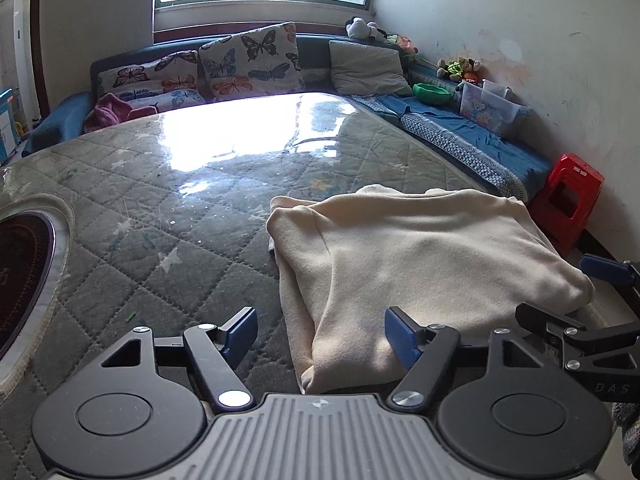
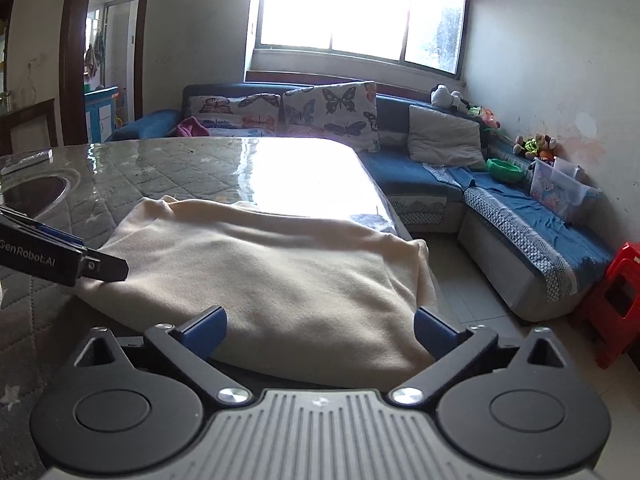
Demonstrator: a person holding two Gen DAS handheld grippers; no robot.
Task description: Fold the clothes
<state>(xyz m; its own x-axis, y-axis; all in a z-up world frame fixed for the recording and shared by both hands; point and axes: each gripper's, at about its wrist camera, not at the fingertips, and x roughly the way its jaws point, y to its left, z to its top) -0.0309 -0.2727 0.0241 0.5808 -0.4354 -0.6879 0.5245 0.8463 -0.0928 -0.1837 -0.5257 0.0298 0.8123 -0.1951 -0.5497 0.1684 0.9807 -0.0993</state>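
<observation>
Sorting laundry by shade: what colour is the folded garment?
Cream; the soft folded fleece garment shows best in the right wrist view.

Cream garment [image 1: 420, 256], grey quilted star-patterned table cover [image 1: 160, 200], red stool [image 1: 568, 200].

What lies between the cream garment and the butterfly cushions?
In the left wrist view, only bare quilted table cover under glossy plastic lies between the cream garment and the butterfly cushions.
</observation>
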